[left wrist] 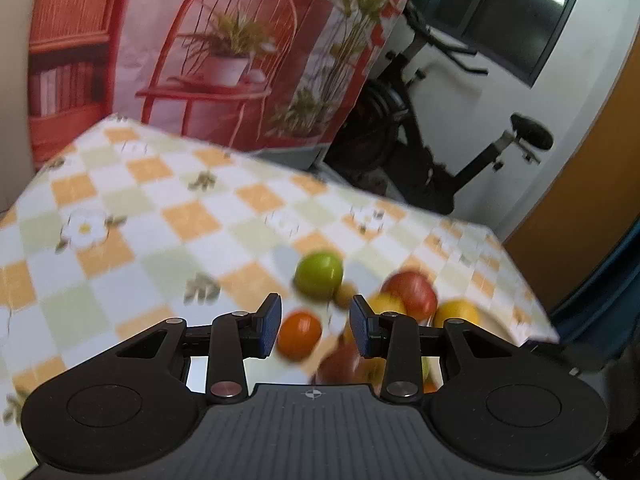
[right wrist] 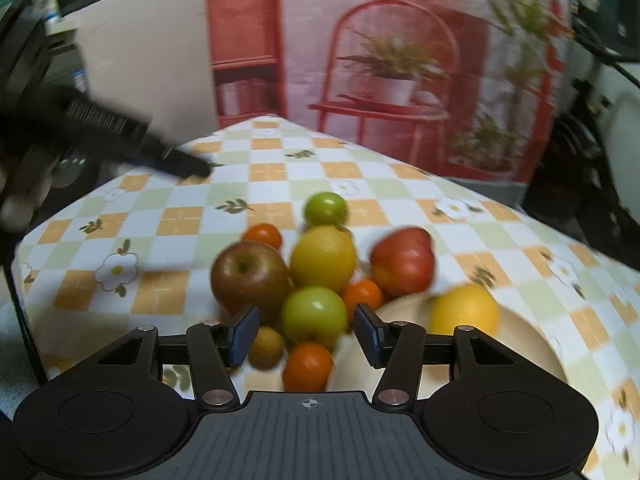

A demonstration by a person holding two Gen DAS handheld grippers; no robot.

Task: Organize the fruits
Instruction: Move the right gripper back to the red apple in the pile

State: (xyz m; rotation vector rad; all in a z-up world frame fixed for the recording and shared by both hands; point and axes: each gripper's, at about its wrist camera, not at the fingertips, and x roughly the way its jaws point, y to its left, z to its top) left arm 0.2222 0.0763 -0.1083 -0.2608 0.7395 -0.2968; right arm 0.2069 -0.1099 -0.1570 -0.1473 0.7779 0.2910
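A pile of fruit lies on the checked tablecloth beside a cream plate. In the right wrist view my right gripper hangs open over the pile. A green apple shows between its blue pads without touching them. Around it are a brown-red apple, a yellow fruit, a red apple and small oranges. Another yellow fruit sits on the plate. My left gripper is open above a small orange. A second green apple lies beyond it.
The table's far edge drops off to a printed backdrop with a red chair. An exercise bike stands past the table's far right corner. In the right wrist view a hand holds the left tool at the left edge.
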